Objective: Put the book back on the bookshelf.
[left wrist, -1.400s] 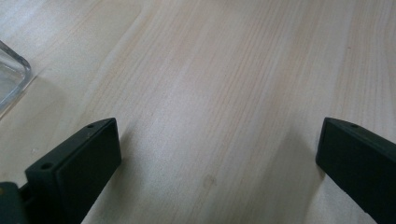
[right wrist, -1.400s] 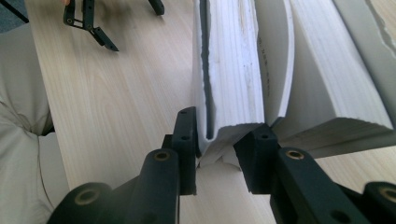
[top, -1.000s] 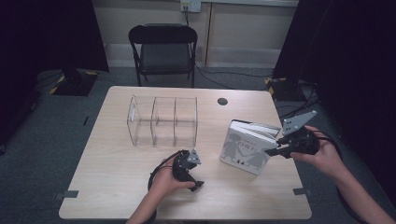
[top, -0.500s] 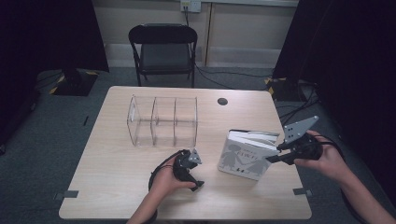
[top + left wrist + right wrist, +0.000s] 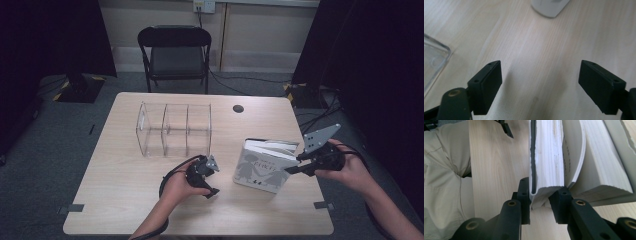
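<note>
A white book (image 5: 262, 167) with grey figures on its cover stands tilted on edge at the right of the wooden table (image 5: 125, 200). My right gripper (image 5: 294, 166) is shut on part of its pages and cover at the right end. In the right gripper view the jaws pinch that section of the book (image 5: 549, 157), and further pages fan out to the right of my right gripper (image 5: 542, 190). My left gripper (image 5: 214, 179) is to the left of the book. Its jaws have just been closing. They still stand open over bare wood, nothing between them, in the left gripper view (image 5: 540, 72). The book's corner (image 5: 550, 6) lies ahead.
A clear plastic divider box (image 5: 172, 127) with three compartments stands behind the left hand; its corner (image 5: 434, 60) is at the left of the left gripper view. A round cable hole (image 5: 238, 108) is at the table's back. A black folding chair (image 5: 175, 55) stands beyond it.
The right gripper has tipped the book up from a low lean to nearly standing on edge. The left hand has risen slightly.
</note>
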The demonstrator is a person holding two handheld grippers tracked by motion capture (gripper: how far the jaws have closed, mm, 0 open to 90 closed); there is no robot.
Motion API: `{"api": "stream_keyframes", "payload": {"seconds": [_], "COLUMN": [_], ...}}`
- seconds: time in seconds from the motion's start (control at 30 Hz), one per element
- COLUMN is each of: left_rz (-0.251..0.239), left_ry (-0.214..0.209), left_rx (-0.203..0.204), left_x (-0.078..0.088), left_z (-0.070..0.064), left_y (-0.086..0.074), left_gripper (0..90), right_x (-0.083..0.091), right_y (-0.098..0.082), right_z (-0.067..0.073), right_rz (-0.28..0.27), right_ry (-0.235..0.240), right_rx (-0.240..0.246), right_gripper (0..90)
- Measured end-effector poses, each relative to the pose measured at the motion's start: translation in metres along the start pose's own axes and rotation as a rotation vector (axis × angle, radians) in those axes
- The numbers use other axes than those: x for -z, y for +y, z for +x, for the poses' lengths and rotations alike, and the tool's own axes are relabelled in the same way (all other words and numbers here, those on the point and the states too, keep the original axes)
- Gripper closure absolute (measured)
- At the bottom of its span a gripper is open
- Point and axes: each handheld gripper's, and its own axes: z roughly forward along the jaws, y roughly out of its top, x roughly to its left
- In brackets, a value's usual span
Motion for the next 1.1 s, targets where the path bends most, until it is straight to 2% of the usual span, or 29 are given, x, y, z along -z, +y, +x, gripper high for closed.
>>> {"api": "stream_keyframes", "payload": {"seconds": [0.1, 0.13, 0.23, 0.33, 0.37, 0.47, 0.6, 0.63, 0.67, 0.9, 1.1], "left_rz": [0.003, 0.003, -0.008, -0.014, -0.012, -0.034, -0.042, -0.040, -0.040, -0.040, -0.047], "left_ry": [-0.031, -0.031, -0.034, -0.034, -0.043, -0.071, -0.055, -0.052, -0.052, -0.068, -0.091], "left_rx": [-0.006, -0.006, -0.029, -0.033, -0.044, -0.041, -0.048, -0.062, -0.062, -0.103, -0.121], "left_x": [0.013, 0.013, 0.029, 0.034, 0.038, 0.045, 0.055, 0.059, 0.059, 0.065, 0.062], "left_z": [0.002, 0.002, 0.000, -0.001, -0.001, -0.002, -0.002, -0.001, -0.001, -0.002, -0.003], "left_y": [0.016, 0.016, 0.034, 0.041, 0.046, 0.057, 0.071, 0.079, 0.079, 0.105, 0.127], "left_gripper": [19.7, 19.7, 19.7, 19.7, 19.7, 19.7, 19.7, 19.7, 19.7, 19.7, 19.7], "right_x": [0.000, 0.000, 0.000, 0.000, 0.000, 0.000, 0.000, 0.000, 0.000, 0.000, 0.000], "right_y": [0.000, 0.000, 0.000, -0.001, 0.000, 0.000, 0.000, 0.000, 0.000, 0.001, 0.000], "right_z": [0.000, 0.000, 0.000, 0.000, 0.000, 0.000, -0.001, -0.001, -0.001, -0.001, -0.002], "right_rz": [0.001, 0.001, -0.002, -0.003, -0.001, 0.002, 0.000, -0.003, -0.003, 0.006, 0.000], "right_ry": [0.000, 0.000, 0.002, 0.003, 0.003, 0.002, 0.002, 0.004, 0.004, 0.003, 0.007], "right_rx": [0.002, 0.002, 0.003, 0.002, 0.003, 0.002, -0.002, -0.002, -0.002, 0.000, 0.001], "right_gripper": [72.0, 72.0, 72.0, 72.0, 72.0, 72.0, 72.0, 72.0, 72.0, 71.9, 71.8]}}
